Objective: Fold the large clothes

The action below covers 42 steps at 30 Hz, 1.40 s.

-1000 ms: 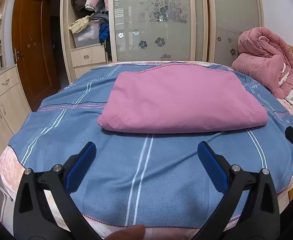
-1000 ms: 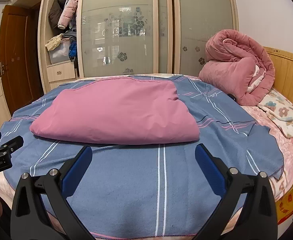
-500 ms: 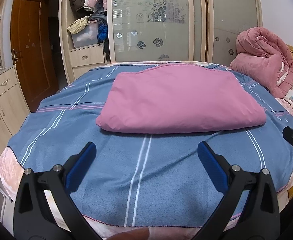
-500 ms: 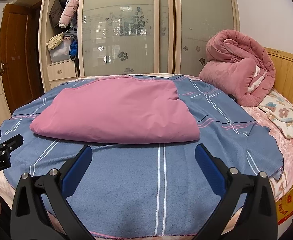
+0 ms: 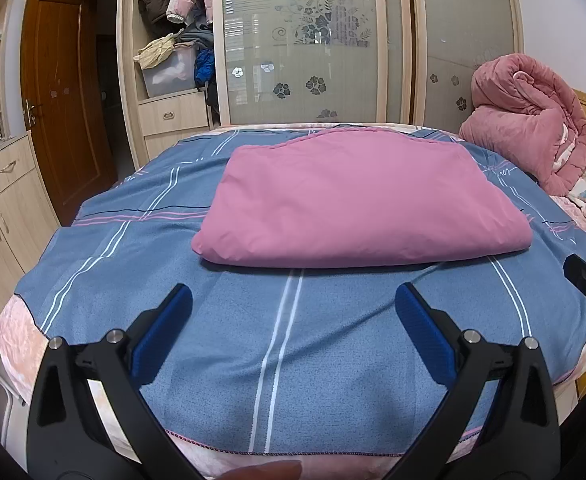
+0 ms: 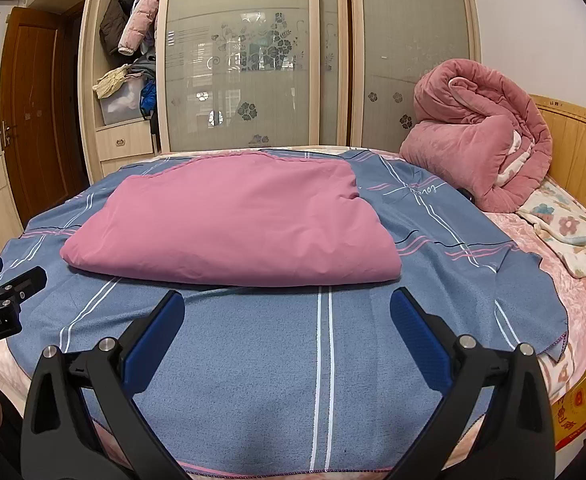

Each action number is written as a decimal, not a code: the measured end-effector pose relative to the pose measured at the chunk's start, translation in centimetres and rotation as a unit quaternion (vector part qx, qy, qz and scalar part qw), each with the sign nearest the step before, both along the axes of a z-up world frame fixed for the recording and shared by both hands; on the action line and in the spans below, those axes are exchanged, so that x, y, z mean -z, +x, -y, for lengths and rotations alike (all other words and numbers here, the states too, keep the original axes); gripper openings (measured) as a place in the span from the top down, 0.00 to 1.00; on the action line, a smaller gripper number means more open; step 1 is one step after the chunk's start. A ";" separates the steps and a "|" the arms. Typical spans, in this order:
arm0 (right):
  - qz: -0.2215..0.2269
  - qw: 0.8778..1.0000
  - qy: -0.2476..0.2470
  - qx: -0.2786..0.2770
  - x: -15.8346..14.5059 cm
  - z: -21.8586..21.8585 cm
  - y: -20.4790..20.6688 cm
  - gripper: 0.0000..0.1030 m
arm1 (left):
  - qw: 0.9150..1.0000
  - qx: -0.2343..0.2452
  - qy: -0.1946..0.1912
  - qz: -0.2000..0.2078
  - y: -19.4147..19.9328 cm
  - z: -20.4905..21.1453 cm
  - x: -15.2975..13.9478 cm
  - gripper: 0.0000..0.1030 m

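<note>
Two wide-open empty grippers, left gripper (image 5: 293, 304), right gripper (image 6: 287, 310), folded pink cloth (image 5: 357, 200) on blue bedspread (image 5: 285, 340)

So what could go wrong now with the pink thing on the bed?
1. The folded pink cloth looks puffy and rounded, so pinching only its top layer might undo the fold.
2. The blue striped blanket lies loose underneath; either the left gripper or the right gripper, both open, could snag it too.
3. The rolled pink quilt sits close, so a wide swing may bump it.
</note>
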State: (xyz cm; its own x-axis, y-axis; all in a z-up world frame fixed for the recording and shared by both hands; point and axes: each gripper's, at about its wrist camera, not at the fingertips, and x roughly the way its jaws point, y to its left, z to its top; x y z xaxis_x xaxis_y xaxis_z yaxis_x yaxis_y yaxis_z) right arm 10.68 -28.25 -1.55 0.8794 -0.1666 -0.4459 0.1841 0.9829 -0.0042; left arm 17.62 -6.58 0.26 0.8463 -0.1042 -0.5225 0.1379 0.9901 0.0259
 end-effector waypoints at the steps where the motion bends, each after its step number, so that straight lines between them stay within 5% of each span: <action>1: 0.000 1.000 0.000 0.001 0.0 0.0 0.0 0.01 | 1.000 -0.001 0.000 0.000 0.0 0.0 0.0 0.02; 42: -0.005 1.000 0.000 -0.004 0.4 -0.3 0.1 0.01 | 1.000 0.013 0.001 0.000 -0.1 0.1 0.0 0.02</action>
State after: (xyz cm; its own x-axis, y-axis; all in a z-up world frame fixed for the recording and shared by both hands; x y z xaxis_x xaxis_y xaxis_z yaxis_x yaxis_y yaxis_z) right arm 10.78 -27.91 -1.92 0.8765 -0.1605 -0.4538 0.1768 0.9842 -0.0066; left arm 17.55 -6.64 0.23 0.8436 -0.1254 -0.5220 0.1639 0.9861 0.0280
